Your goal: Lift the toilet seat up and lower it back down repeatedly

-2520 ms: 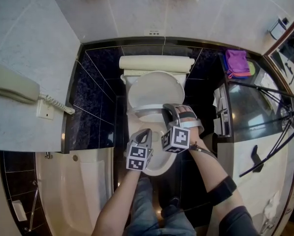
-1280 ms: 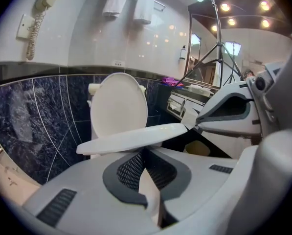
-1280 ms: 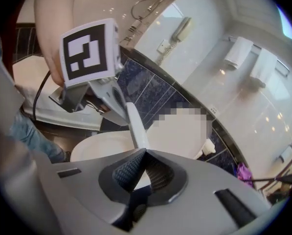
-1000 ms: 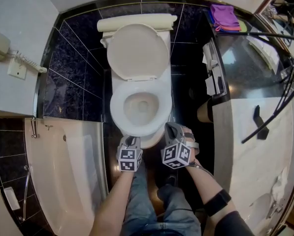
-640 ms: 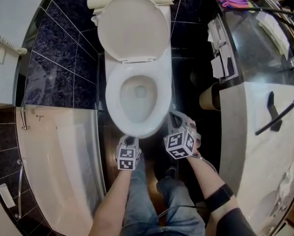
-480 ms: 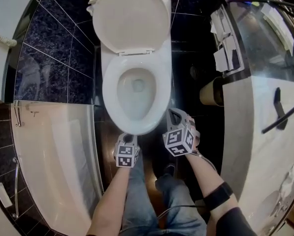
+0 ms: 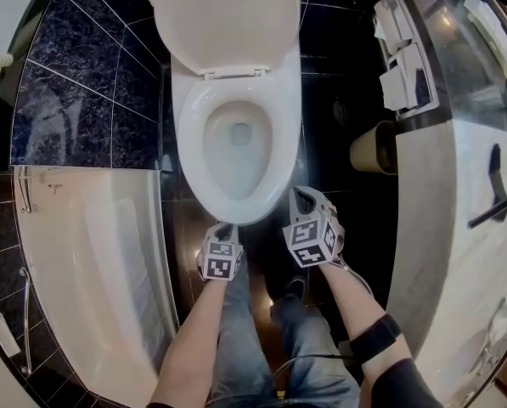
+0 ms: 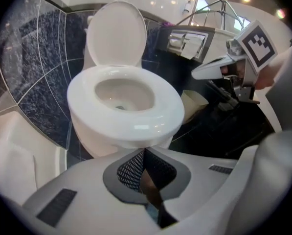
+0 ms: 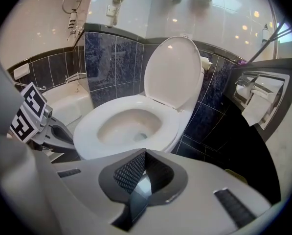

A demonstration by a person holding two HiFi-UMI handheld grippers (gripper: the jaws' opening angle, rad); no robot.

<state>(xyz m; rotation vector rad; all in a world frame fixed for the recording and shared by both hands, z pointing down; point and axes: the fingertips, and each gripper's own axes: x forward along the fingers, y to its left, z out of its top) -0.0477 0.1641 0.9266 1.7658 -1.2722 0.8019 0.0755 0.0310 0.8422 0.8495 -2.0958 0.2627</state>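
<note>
The white toilet seat [image 7: 188, 134] lies flat on the bowl, and the lid [image 7: 228, 15] stands upright behind it. My left gripper [image 7: 225, 226] is shut and empty, just before the bowl's front edge. My right gripper [image 7: 299, 196] is shut and empty too, at the bowl's front right, clear of the seat. In the left gripper view the shut left gripper [image 8: 144, 153] points at the seat [image 8: 136, 124], with the lid [image 8: 116, 33] behind and the right gripper [image 8: 207, 72] at the right. In the right gripper view the right gripper [image 9: 145, 153] faces the seat [image 9: 171, 116] and lid [image 9: 175, 72].
A bathtub [image 7: 92, 279] runs along the left. A pale counter [image 7: 465, 228] stands at the right, with a toilet paper holder [image 7: 402, 66] and a tan bin [image 7: 372, 147] beside it. The person's legs [image 7: 245, 330] stand on the dark tiled floor before the bowl.
At first my right gripper was at the seat's right rim over the bowl. Both grippers have since drawn back and sunk in front of the bowl; the seat lies flat.
</note>
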